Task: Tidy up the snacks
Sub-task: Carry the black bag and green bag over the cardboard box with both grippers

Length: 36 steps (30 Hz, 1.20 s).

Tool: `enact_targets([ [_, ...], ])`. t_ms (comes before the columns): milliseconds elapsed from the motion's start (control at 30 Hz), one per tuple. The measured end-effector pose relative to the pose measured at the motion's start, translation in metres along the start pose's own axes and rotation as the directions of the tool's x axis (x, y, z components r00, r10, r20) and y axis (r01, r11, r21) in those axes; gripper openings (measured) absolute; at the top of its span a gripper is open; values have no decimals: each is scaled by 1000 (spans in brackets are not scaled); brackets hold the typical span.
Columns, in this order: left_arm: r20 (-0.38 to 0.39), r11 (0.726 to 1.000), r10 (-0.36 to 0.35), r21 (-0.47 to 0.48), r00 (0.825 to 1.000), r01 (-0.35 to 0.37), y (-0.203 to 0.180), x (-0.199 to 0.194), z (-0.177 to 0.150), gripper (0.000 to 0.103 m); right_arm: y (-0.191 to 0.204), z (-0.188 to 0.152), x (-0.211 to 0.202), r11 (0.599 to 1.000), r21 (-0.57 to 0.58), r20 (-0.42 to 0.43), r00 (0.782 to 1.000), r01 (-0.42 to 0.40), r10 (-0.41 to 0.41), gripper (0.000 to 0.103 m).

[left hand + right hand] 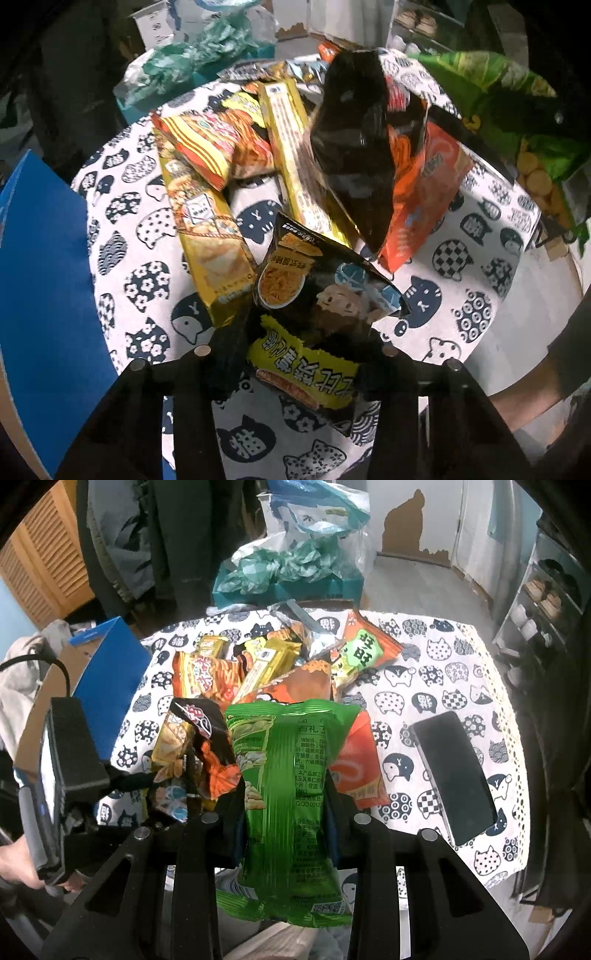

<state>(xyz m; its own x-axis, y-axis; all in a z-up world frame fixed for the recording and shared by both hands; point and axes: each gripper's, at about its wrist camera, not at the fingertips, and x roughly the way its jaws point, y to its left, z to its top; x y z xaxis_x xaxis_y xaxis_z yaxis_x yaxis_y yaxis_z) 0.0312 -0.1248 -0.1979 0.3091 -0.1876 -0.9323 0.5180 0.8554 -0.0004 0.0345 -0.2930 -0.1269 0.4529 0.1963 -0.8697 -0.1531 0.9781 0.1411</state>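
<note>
holding status: each gripper has its fingers closed on one snack bag above the table.
left gripper (301, 363): fingers pinch the black and yellow packet (314, 306) near its lower end.
black and yellow packet, axis: long axis runs away from the camera, tilted slightly left; top edge points toward the snack pile (280, 147).
black and yellow packet, look: crumpled glossy film, yellow band with dark characters, a noodle picture, a cartoon figure.
right gripper (286, 814): fingers squeeze the green bag (284, 797) at its middle, so the bag narrows there.
green bag, axis: long axis runs along the fingers; sealed top edge points toward the pile, bottom edge hangs toward the camera.
green bag, look: shiny green film, back panel of small printed text facing the camera, nut picture on its left side.
snack pile, location: centre of the round table (443, 657) on the cat-print cloth; yellow boxes, orange bags, one dark bag.
blue box (110, 672): at the table's left edge.
black phone (454, 775): flat on the cloth, right of the green bag.
</note>
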Motion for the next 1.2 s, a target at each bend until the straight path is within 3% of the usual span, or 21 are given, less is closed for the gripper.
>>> enact_targets([
  [600, 152, 994, 55, -107, 987, -38, 29, -88, 4, 48, 33, 20, -18, 998, -60, 67, 998, -15, 19, 32],
  [800, 215, 982, 118, -172, 969, -81, 52, -117, -1, 48, 56, 30, -22, 995, -88, 81, 996, -41, 48, 32],
  [1200, 249, 950, 171, -298, 953, -92, 100, -142, -15, 48, 113, 52, -16, 983, -152, 75, 990, -105, 117, 32],
])
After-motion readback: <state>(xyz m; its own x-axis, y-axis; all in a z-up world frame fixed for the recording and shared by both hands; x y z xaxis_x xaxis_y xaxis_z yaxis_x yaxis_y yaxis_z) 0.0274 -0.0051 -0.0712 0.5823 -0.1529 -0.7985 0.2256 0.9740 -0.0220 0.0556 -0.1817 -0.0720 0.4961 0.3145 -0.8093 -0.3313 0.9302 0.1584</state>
